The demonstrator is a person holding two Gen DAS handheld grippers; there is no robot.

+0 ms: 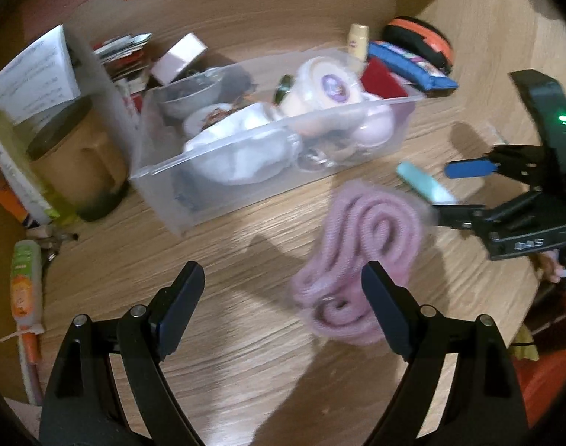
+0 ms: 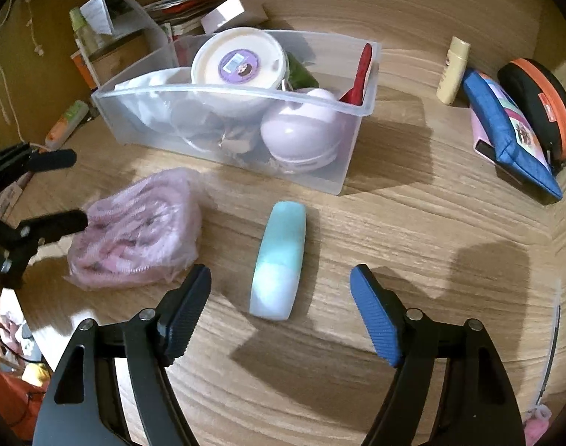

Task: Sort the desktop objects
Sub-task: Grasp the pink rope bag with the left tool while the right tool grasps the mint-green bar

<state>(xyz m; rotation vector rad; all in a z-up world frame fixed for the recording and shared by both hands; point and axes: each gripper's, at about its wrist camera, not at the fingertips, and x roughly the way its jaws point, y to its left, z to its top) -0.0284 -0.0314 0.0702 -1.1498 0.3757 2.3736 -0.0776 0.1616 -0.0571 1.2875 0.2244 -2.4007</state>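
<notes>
On the desk, left: pink mesh bundle (image 2: 134, 230) — left gripper (image 1: 283, 306) beside it, jaws spread, empty.
Centre: teal case (image 2: 279, 260) ahead of right gripper (image 2: 279, 308), long axis along its reach — jaws released, straddling the near end.
Behind: clear bin (image 2: 351, 148).

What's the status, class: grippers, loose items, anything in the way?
Left gripper open beside pink bundle. Right gripper open, teal case between its fingers, untouched. Bin behind, path clear.
</notes>
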